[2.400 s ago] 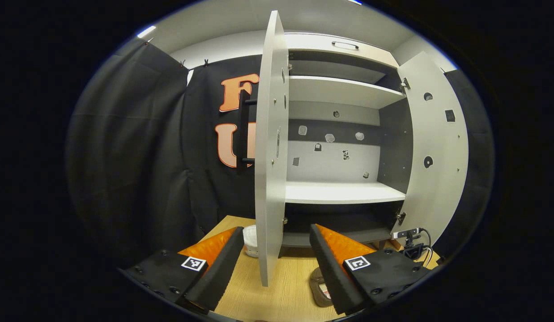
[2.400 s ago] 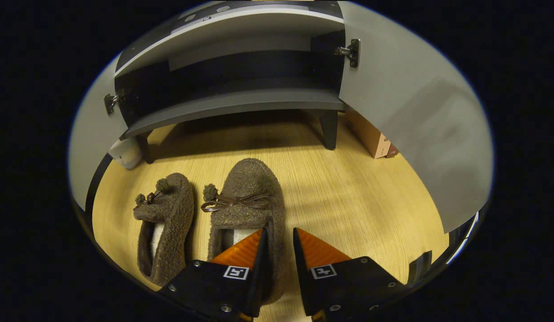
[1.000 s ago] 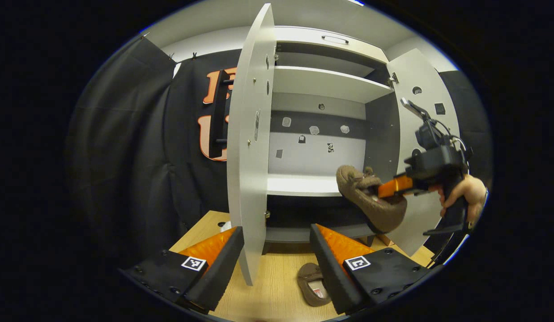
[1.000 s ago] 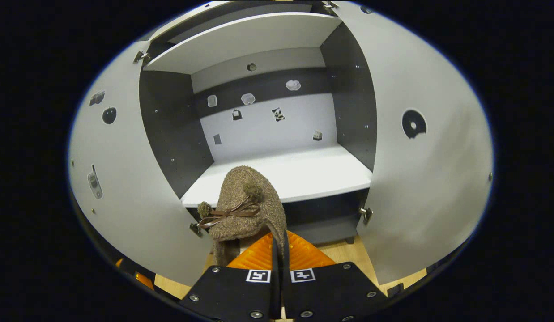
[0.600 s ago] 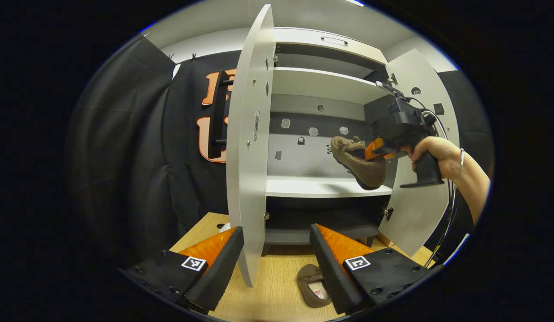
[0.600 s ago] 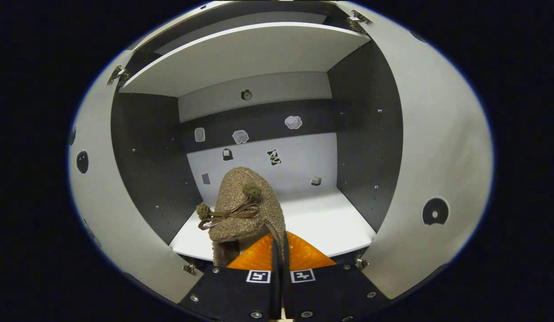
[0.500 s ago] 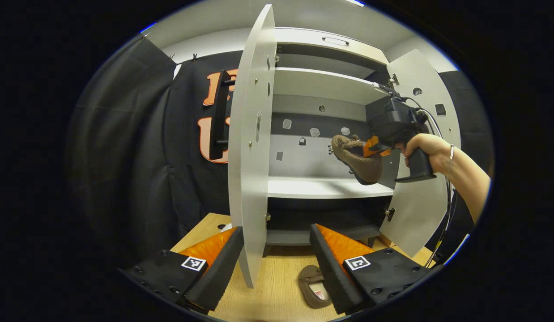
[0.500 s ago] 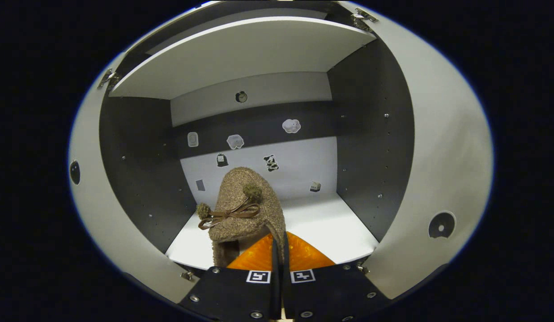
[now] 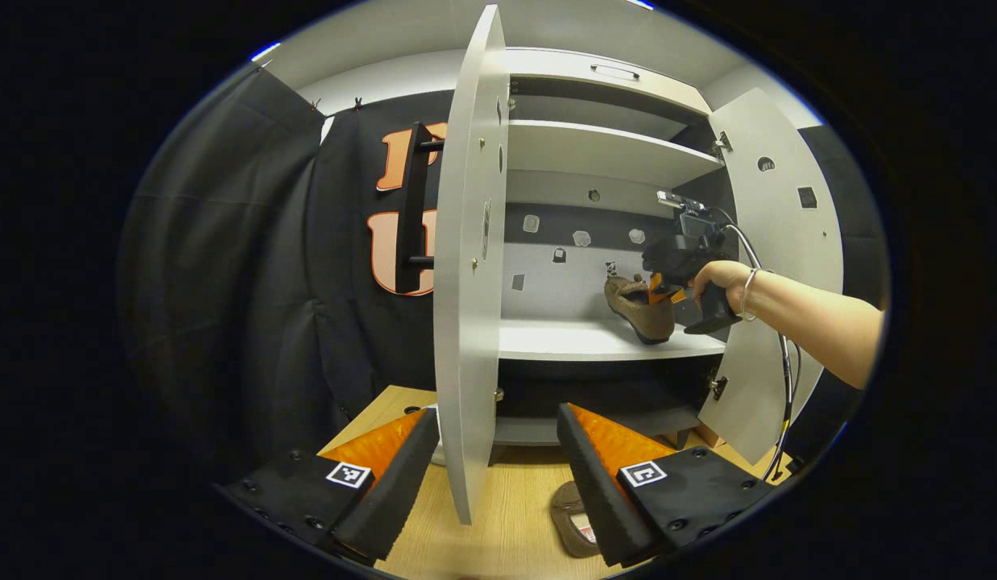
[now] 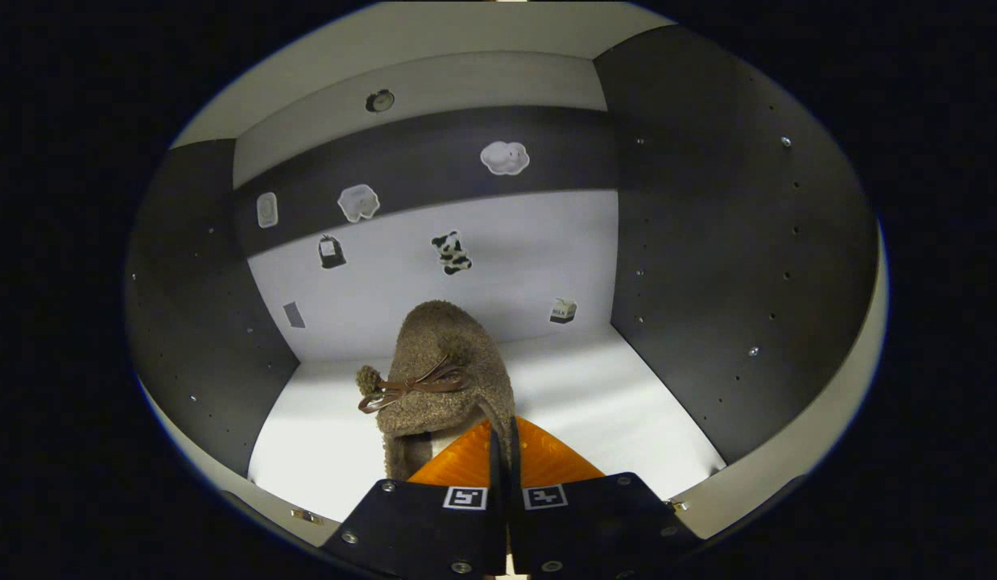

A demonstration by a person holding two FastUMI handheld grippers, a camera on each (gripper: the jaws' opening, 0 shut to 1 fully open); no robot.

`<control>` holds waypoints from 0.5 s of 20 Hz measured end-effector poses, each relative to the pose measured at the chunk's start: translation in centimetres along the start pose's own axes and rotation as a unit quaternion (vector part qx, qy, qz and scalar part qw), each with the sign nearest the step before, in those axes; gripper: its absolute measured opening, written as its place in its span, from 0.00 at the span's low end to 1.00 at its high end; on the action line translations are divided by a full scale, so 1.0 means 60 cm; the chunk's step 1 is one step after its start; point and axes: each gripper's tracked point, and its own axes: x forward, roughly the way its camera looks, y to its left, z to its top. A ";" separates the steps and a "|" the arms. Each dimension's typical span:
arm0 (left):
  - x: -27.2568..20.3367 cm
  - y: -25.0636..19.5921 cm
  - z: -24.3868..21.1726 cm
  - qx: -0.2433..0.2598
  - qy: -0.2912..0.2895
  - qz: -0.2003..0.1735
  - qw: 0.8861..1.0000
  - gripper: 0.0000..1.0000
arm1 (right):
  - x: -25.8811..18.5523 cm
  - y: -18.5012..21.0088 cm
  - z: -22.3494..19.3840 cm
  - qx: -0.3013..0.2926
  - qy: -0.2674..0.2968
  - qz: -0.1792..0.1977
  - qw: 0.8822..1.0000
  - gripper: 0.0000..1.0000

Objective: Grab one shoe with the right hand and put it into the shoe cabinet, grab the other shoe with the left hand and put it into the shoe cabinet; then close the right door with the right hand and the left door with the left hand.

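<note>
No legible text, number or brand found. The stickers [image 10: 450, 251] on the back panel of the shoe cabinet [image 10: 708, 242] are pictures, and any lettering on them is too small to read. The square coded markers [image 10: 463, 498] on the right gripper [image 10: 502, 439] carry patterns, not characters.

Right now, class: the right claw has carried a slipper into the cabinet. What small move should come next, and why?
Probably lower it a little and open the right claw. It is shut on the brown slipper, which is tilted over the white shelf, heel low. Whether the sole touches the shelf I cannot tell. The other slipper lies on the floor.
</note>
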 end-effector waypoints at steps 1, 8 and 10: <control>0.001 0.000 -0.001 0.001 0.002 0.000 1.000 0.94 | 0.005 -0.005 0.000 -0.004 0.001 -0.005 1.000 0.02; -0.002 -0.006 -0.001 0.001 0.002 -0.001 1.000 0.98 | -0.027 0.007 0.025 -0.015 -0.034 0.017 0.999 0.21; -0.004 -0.007 -0.006 -0.003 0.005 0.000 1.000 0.97 | -0.060 0.011 0.027 -0.026 -0.049 0.028 0.998 0.29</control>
